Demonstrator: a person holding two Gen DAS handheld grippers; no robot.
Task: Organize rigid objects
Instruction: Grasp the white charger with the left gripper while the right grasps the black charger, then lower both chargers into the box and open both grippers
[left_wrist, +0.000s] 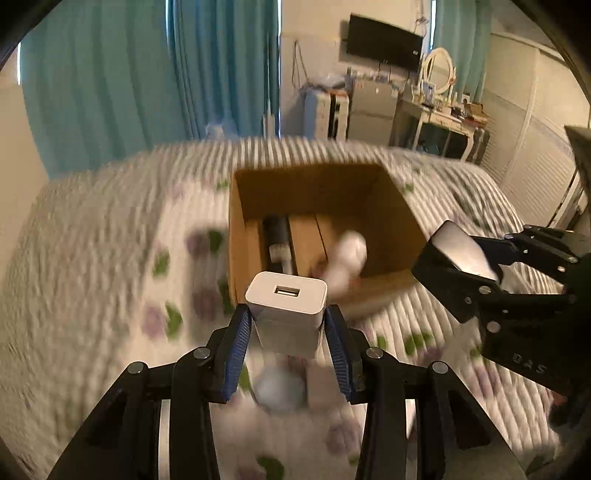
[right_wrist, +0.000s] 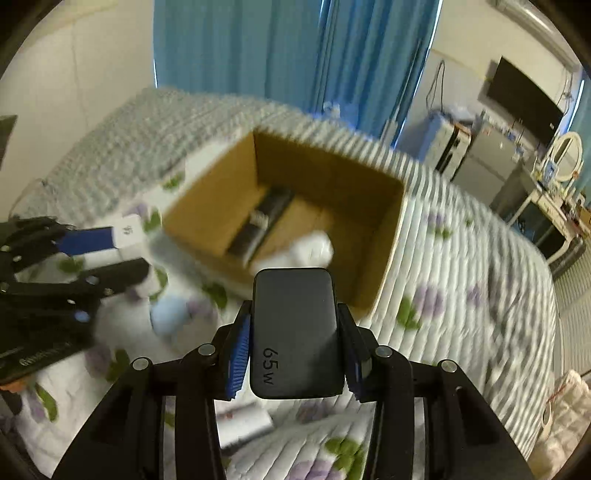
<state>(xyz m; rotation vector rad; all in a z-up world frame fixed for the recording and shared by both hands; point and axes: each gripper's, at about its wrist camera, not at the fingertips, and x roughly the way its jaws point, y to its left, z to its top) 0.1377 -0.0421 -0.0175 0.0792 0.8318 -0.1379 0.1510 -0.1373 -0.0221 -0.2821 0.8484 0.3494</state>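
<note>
My left gripper (left_wrist: 288, 325) is shut on a white USB charger (left_wrist: 286, 314), held above the bed in front of an open cardboard box (left_wrist: 391, 206). My right gripper (right_wrist: 293, 339) is shut on a black 65W charger (right_wrist: 295, 332), held just before the same box (right_wrist: 207, 206). In the left wrist view the right gripper (left_wrist: 476, 273) shows at the right with the black charger (left_wrist: 461, 247). In the right wrist view the left gripper (right_wrist: 110, 251) shows at the left with the white charger (right_wrist: 129, 232). Inside the box lie a dark long object (left_wrist: 277, 236) and a white object (left_wrist: 347, 258).
The box sits on a bed with a striped floral quilt (right_wrist: 461, 277). A pale blue round object (right_wrist: 170, 314) and a white box (right_wrist: 240, 424) lie on the quilt near the grippers. Blue curtains (left_wrist: 147, 74), a dressing table (left_wrist: 439, 114) and a wall TV stand behind.
</note>
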